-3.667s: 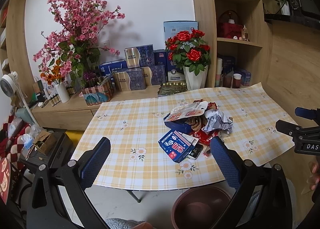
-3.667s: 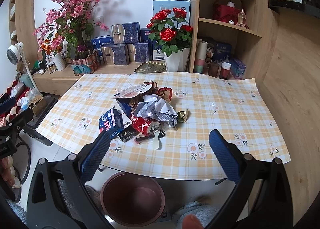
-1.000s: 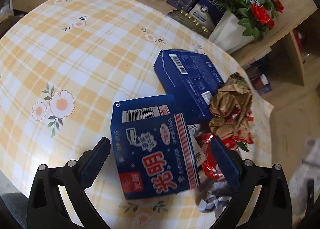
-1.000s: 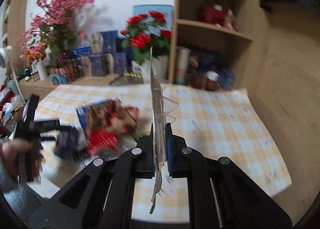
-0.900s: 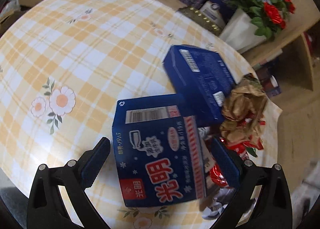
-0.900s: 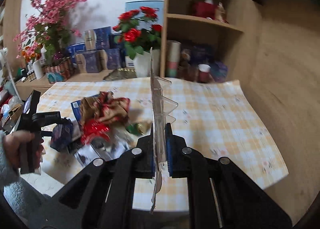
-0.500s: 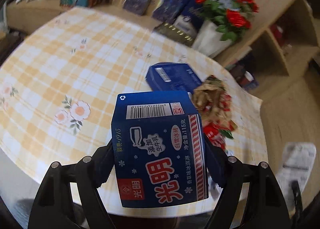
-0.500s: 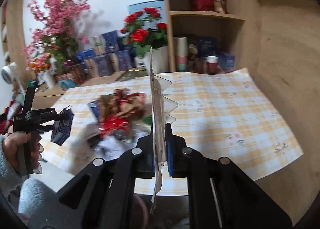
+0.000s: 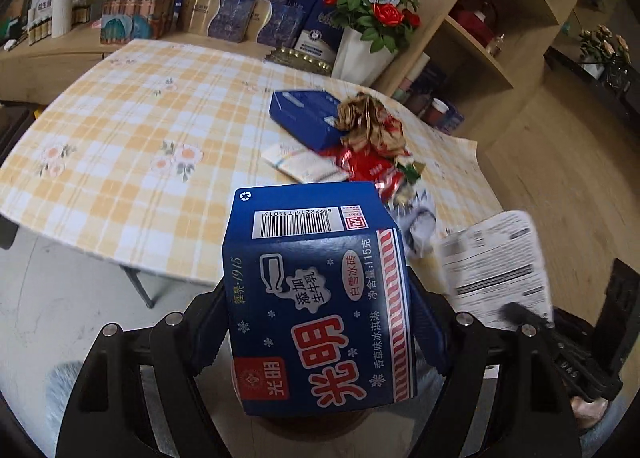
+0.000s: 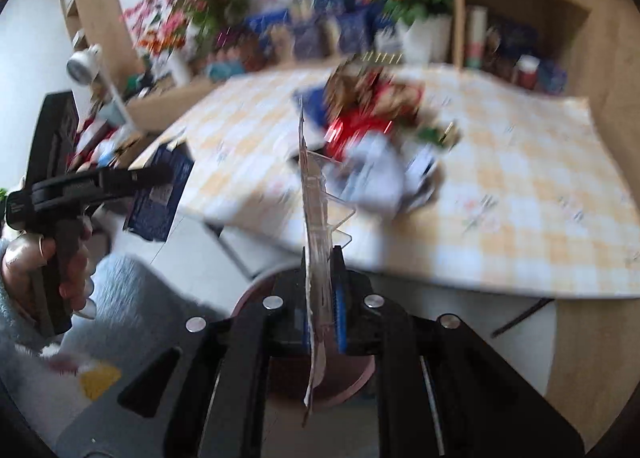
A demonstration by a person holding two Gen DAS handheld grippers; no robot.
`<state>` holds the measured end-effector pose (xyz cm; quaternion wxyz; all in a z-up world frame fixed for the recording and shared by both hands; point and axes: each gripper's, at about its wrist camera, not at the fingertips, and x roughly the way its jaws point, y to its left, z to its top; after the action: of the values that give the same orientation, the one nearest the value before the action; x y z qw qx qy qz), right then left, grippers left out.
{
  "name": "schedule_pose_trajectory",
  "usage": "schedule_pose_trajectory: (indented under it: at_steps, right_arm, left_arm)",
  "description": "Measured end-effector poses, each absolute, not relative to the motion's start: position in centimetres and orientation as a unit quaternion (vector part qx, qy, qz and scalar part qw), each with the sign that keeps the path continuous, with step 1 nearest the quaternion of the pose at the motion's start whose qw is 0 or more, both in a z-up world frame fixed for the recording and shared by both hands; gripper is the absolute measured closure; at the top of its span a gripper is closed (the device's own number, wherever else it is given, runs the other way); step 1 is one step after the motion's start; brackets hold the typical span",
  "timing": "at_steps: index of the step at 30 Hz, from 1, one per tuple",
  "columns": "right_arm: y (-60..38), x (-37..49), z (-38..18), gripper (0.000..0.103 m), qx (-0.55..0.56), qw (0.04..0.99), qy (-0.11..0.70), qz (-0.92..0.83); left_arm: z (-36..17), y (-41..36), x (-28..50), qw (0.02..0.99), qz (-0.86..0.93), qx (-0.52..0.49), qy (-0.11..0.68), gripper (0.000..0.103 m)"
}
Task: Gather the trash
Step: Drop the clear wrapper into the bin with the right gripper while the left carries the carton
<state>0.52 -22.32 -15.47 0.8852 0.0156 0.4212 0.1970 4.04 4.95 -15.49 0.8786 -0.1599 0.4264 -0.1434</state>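
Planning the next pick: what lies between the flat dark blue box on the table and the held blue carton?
In the left wrist view, a white booklet lies between the flat dark blue box and the held blue carton.

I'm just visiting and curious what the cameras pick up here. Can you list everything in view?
ice cream box: 1, blue with red and white print, held off the table edge
clear plastic packaging: 1, transparent with a printed white card, held edge-on
flat box: 1, blue, on the table
crumpled wrappers: a pile, brown, red and silver, beside the flat box
tablecloth: 1, yellow and white check with flowers
bin: 1, reddish-brown, on the floor below the table edge
rose pot: 1, red blooms, white pot, behind the table
left gripper: 1, black, fingers clamping the ice cream box
right gripper: 1, black, fingers pinching the packaging
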Motion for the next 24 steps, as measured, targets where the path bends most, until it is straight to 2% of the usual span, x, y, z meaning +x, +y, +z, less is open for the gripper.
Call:
schedule_pose_trajectory:
  at_steps: [12, 18, 24]
  right_arm:
    - [-19.5, 1.5, -24.5, 0.090, 0.074, 0.791, 0.568, 0.217]
    - [-19.6, 3.4, -27.5, 0.090, 0.090, 0.780, 0.592, 0.183]
    - [-18.9, 4.2, -30.2, 0.090, 0.054, 0.784, 0.598, 0.156]
  left_arm:
    - [-17.9, 4.3, -0.6, 0.883, -0.140, -0.132, 0.428, 0.026]
    - [-18.9, 4.0, -1.2, 0.879, -0.141, -0.132, 0.435, 0.026]
    - [-20.0, 3.7, -1.3, 0.874, -0.150, -0.136, 0.441, 0.026]
